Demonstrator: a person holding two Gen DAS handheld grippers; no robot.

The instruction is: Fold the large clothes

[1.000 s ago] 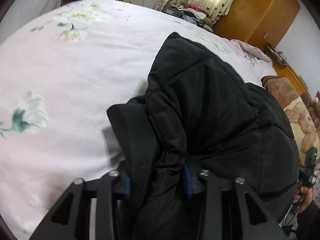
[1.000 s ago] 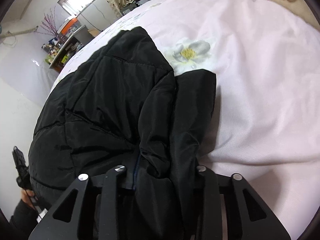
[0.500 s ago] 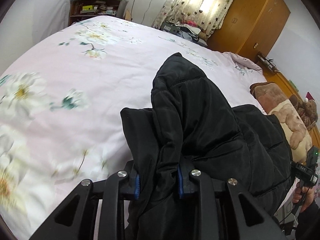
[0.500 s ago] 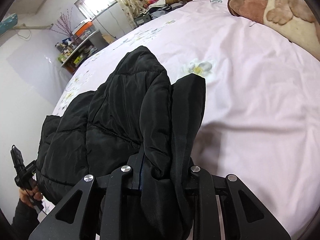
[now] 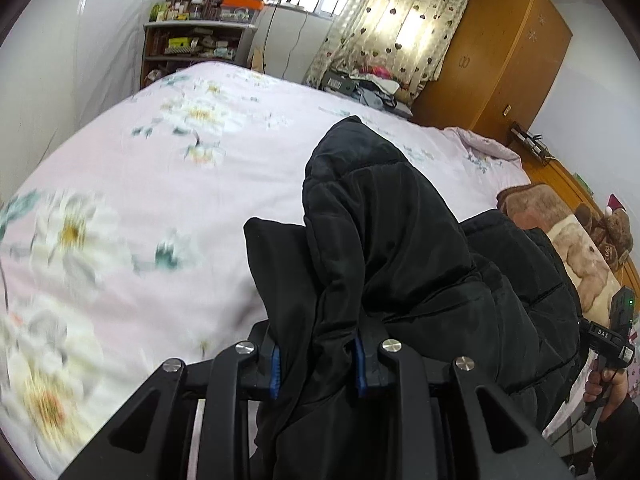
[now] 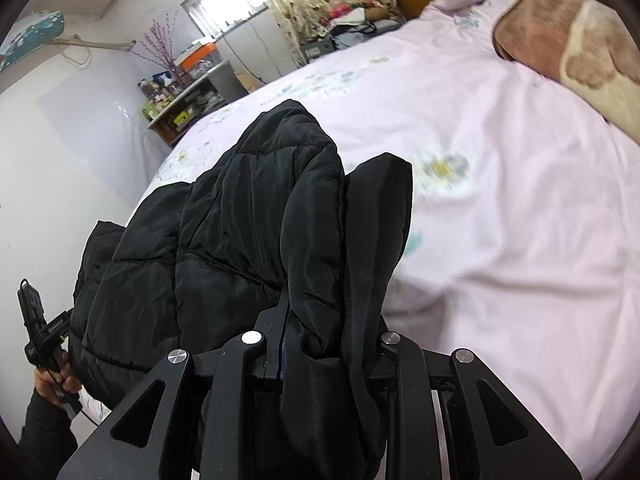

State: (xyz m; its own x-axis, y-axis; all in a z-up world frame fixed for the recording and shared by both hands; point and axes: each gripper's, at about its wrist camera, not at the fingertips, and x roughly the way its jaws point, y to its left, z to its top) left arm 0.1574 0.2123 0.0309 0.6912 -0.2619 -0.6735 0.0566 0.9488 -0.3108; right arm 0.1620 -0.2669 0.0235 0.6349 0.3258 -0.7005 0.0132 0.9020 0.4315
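Nearest, the left tool (image 5: 316, 364) and the right tool (image 6: 320, 356) each pinch a bunched edge of the black padded jacket (image 5: 400, 248) — raised off the pink floral bed (image 5: 160, 184). No neat fold shows yet; most remains.

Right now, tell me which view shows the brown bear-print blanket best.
The left wrist view: the brown bear-print blanket lies along the bed's right edge, beyond the black puffer jacket, with its bear print readable. The right wrist view shows only a cropped corner with a paw.
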